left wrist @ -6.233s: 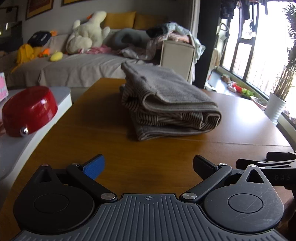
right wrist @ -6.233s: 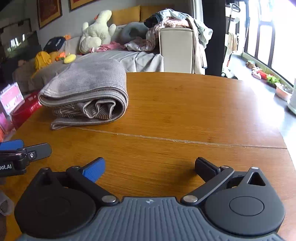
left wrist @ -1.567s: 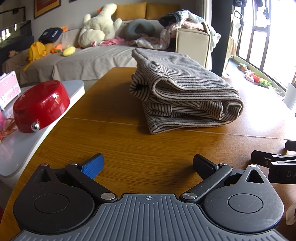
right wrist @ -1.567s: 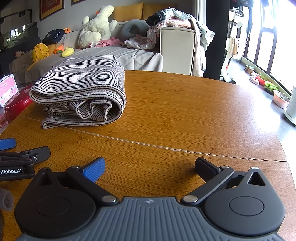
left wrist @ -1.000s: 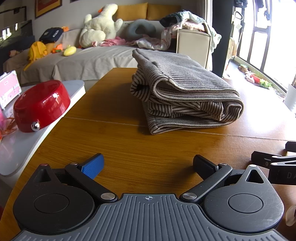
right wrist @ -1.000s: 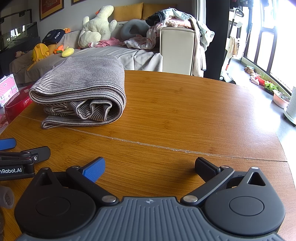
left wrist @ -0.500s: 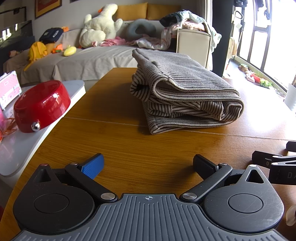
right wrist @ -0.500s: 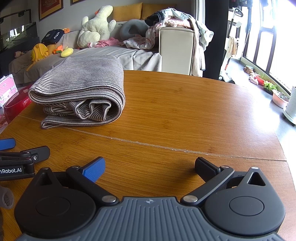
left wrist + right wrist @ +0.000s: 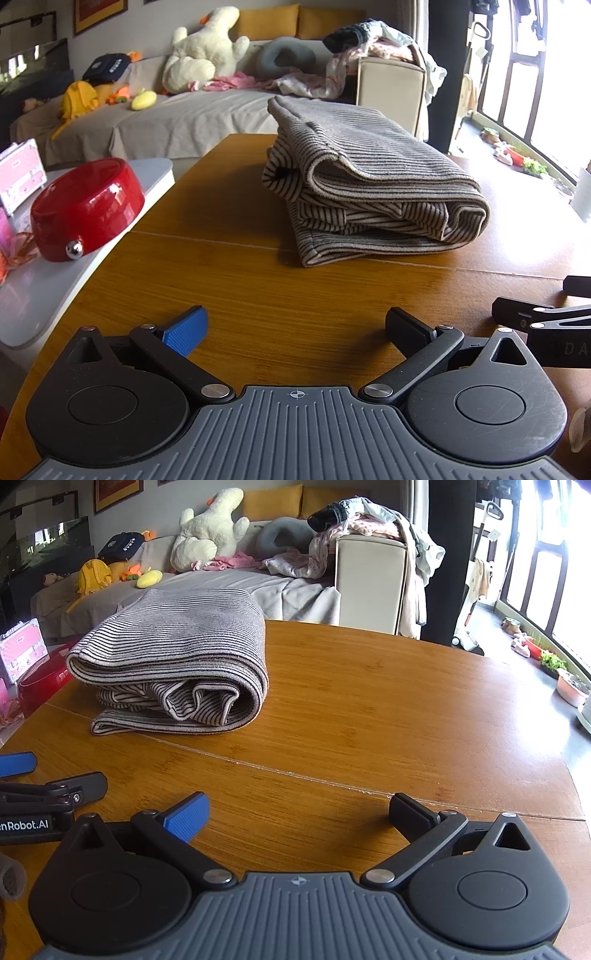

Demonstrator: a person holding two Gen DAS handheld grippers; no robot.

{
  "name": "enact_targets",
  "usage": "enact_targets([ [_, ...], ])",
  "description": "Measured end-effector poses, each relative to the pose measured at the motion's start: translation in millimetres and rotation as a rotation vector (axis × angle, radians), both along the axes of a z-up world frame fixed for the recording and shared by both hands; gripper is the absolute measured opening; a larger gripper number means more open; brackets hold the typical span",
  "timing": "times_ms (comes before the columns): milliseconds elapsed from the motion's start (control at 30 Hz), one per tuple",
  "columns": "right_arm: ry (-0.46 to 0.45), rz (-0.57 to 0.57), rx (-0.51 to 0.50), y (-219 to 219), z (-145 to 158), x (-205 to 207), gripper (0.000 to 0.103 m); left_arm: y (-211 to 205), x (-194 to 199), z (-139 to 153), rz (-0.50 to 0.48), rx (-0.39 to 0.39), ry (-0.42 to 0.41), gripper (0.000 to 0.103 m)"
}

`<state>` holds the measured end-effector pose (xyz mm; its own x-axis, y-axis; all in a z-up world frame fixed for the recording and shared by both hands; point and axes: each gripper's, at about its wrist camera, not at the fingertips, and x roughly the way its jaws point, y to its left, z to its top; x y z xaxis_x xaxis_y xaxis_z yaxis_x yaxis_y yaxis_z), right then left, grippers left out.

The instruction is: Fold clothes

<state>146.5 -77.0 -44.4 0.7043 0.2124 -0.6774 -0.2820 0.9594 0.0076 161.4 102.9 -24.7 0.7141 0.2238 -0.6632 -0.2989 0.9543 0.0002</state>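
Your left gripper (image 9: 295, 325) sits low over the near edge of the round, honey-coloured wooden table (image 9: 258, 295), its blue-padded finger and black finger spread wide with nothing between them. Your right gripper (image 9: 299, 808) hovers just beside it over the same near edge, equally wide apart and empty; each gripper shows at the side of the other's view.

Beyond both grippers, past the thin seam that crosses the table, lies the folded grey-and-cream striped garment (image 9: 369, 184). It rests flat on the wood as a thick bundle of several layers, the rolled fold facing your right gripper (image 9: 177, 664) and the loose edges toward the near side. Nothing touches it.

Left of the garment, off the table, a glossy red round bowl (image 9: 85, 206) with a small silver knob stands on a white curved side surface (image 9: 33, 295); you cannot tell what, if anything, it holds. A pink case (image 9: 18, 173) stands just behind the bowl.

Farther back than the garment, a grey-covered sofa (image 9: 184, 118) carries a large cream plush duck (image 9: 203, 51), a small yellow soft toy (image 9: 144, 99), a yellow bag (image 9: 79, 98), a dark cap (image 9: 107, 66), a grey neck pillow (image 9: 284, 55) and mustard cushions (image 9: 266, 16). A heap of loose mixed clothes (image 9: 369, 520) drapes the beige sofa arm (image 9: 369, 583). Right of the garment, tall dark-framed windows (image 9: 535, 74) let in bright daylight over a row of small potted plants (image 9: 550, 661).
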Motion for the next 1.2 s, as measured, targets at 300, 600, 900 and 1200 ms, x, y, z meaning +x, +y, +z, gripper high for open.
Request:
enact_targets([
  [300, -0.004, -0.01, 0.002, 0.5, -0.7, -2.0, 0.103, -0.3, -0.7, -0.2, 0.0, -0.001, -0.002, 0.103],
  [600, -0.005, -0.024, 0.003, 2.6, -1.0, -3.9, 0.103, -0.1, -0.7, -0.2, 0.0, -0.001, -0.002, 0.103],
  [900, -0.006, -0.029, 0.002, 3.0, -1.7, -4.7, 0.103, -0.4, -0.5, 0.2, 0.0, 0.0, -0.002, 0.103],
  [1200, -0.006, -0.029, 0.003, 2.6, -2.0, -4.9, 0.103, -0.6, 0.6, 0.2, 0.001, 0.002, -0.001, 0.103],
])
